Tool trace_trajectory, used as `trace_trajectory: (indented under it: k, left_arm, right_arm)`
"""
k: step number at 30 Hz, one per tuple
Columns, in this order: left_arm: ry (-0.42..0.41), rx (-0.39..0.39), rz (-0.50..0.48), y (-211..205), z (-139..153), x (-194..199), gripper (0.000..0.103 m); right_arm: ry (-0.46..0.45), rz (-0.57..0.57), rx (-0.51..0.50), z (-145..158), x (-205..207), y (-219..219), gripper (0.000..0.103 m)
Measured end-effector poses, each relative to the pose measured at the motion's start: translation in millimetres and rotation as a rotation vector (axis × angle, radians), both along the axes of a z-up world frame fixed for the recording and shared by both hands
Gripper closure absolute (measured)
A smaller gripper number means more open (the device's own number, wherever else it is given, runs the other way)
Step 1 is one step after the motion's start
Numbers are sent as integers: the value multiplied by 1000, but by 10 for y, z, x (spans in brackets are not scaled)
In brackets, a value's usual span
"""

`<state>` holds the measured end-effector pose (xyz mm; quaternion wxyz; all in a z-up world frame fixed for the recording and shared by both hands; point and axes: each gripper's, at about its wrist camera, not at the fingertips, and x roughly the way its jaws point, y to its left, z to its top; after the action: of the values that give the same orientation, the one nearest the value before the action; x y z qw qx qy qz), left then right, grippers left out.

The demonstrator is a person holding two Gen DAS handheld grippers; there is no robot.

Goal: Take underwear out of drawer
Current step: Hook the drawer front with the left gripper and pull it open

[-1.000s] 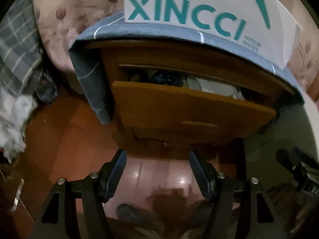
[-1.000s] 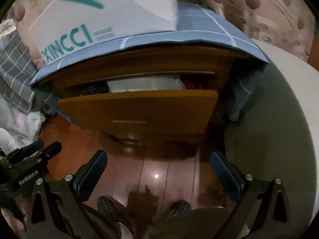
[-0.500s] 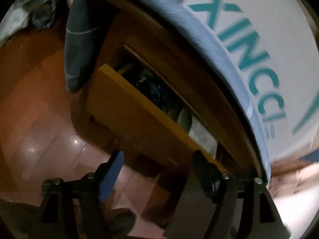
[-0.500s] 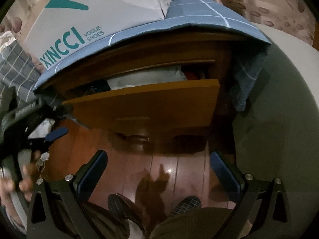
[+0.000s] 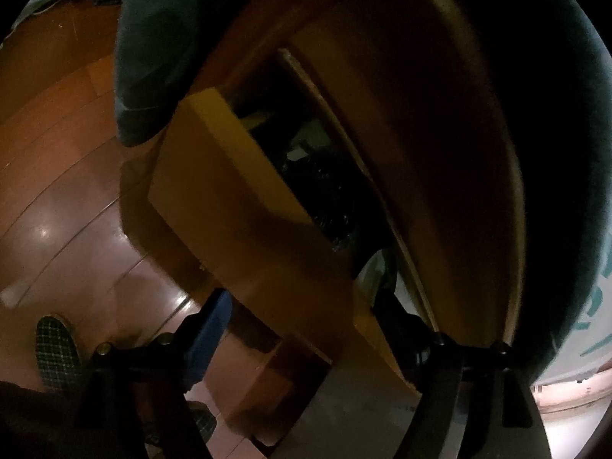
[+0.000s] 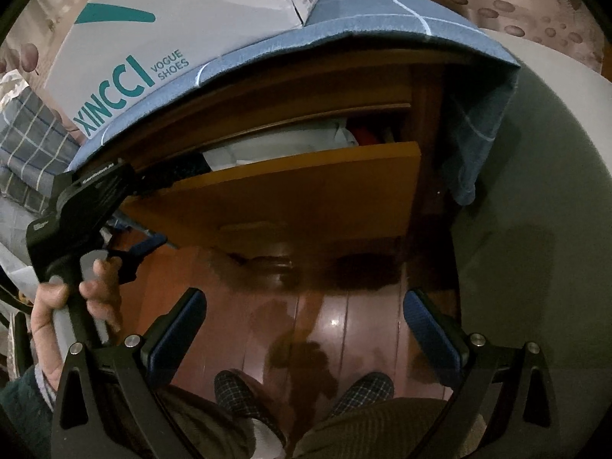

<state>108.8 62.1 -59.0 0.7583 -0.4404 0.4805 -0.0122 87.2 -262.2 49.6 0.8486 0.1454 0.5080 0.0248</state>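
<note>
I am at the reaching step: the drawer [image 6: 275, 199] stands part-way open, and my left gripper [image 5: 302, 317] straddles its front panel, jaws wide apart, one blue pad below the panel and the other finger over the top edge, holding nothing. My right gripper [image 6: 302, 329] hangs back at the bottom of its frame, jaws spread wide and empty, above the wooden floor [image 6: 344, 306] and my checked slippers [image 6: 237, 386].

The underwear is inside the drawer. In the left wrist view a dark bundle [image 5: 329, 187] lies in the gap at the centre of the frame, just behind the panel; I judge that this is the piece to take, though it is too dim to be sure. Next I need to tip the left gripper further into the gap and close on that fabric.

The right wrist view shows what the left cannot: the whole drawer front, white cloth [image 6: 275, 145] and something red [image 6: 363, 135] in the opening, the shoe box [image 6: 172, 38] on the blue checked cover [image 6: 363, 19] on top, and my left hand [image 6: 76, 298] on the handle.
</note>
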Motion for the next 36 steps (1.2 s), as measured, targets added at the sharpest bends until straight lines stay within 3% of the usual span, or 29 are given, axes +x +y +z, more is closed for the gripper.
trace_trajectory:
  k: [10, 16, 17, 25, 29, 36]
  left_arm:
    - [74, -58, 98, 24, -357, 122, 13]
    - [104, -18, 112, -26, -443, 189, 9]
    - [112, -17, 113, -55, -353, 175, 9]
    - [103, 40, 23, -82, -329, 227, 5]
    - [122, 20, 4, -44, -404, 228, 4]
    - [158, 80, -80, -51, -372, 190, 2]
  right_arm:
    - [-3, -6, 19, 2, -13, -13, 1]
    - [-3, -2, 23, 0, -4, 2, 1]
    - [-3, -4, 23, 2, -11, -1, 1]
    - [-18, -14, 34, 20, -24, -7, 1]
    - [-21, -14, 33, 33, -27, -7, 1]
    - [-32, -14, 27, 62, -34, 4, 1]
